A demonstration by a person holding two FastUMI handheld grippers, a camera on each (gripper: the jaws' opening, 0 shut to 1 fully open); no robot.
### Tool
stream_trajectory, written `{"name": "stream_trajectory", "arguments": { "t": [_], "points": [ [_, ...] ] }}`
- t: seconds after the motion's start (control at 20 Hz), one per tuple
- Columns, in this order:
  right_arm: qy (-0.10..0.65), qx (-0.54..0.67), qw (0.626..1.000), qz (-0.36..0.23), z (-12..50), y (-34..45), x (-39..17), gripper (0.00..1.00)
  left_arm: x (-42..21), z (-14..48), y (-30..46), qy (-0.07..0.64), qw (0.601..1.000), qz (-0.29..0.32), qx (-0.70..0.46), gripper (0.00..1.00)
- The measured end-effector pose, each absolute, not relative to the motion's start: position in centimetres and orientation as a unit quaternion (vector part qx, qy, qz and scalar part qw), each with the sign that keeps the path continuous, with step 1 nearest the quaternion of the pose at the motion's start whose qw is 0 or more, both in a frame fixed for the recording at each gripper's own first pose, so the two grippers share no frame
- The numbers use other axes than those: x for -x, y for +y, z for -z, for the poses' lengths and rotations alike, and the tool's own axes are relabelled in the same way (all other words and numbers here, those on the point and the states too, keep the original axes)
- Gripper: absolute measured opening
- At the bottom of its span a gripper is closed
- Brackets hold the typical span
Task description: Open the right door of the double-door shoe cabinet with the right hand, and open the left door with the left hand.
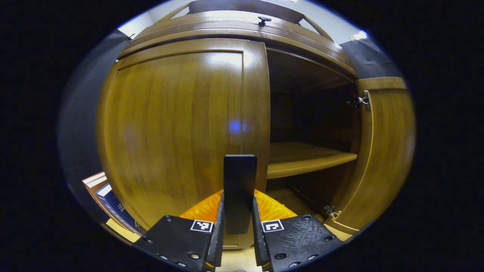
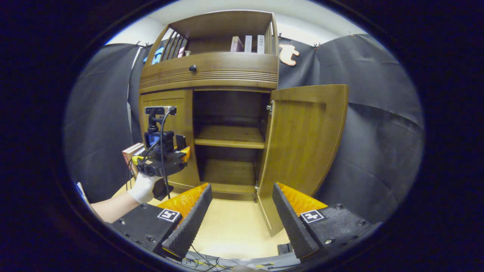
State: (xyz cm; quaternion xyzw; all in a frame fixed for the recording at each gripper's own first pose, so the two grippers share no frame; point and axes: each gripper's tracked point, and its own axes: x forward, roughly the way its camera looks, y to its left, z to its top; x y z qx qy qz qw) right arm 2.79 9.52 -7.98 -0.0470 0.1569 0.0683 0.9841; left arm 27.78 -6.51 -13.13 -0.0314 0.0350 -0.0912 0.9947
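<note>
We see the brown wooden shoe cabinet (image 2: 211, 71); its right door (image 2: 302, 143) swung wide open; its left door (image 2: 181, 124) shut, black handle (image 1: 239, 189) upright at its inner edge.

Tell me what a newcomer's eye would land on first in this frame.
First the cabinet: its right door stands wide open, baring an empty shelf, while the left door is shut. Next, the left tool, close against that door, is clamped on its dark handle. The right tool hangs open, back from the cabinet.
</note>
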Motion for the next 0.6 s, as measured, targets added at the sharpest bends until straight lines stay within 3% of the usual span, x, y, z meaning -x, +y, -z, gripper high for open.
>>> {"name": "stream_trajectory", "arguments": {
  "t": [0.2, 0.25, 0.4, 0.6],
  "points": [
    [0.156, 0.040, 0.985, -0.065, 7.9, 9.2, -2.7, 1.00, -27.2, 12.9, -6.1, 0.032, 0.995, 0.088, 0.032, 0.35],
    [0.156, 0.038, 0.985, -0.065, 7.8, 9.2, -2.6, 1.00, -27.1, 13.0, -6.1, 0.034, 0.995, 0.089, 0.038, 0.26],
    [0.155, 0.037, 0.985, -0.065, 7.9, 9.2, -2.5, 1.00, -26.3, 13.1, -5.9, 0.035, 0.995, 0.092, 0.035, 0.20],
    [0.150, 0.046, 0.985, -0.068, 7.8, 9.4, -2.1, 1.00, -23.9, 13.1, -5.5, 0.027, 0.993, 0.110, 0.031, 0.20]
  ]
}}
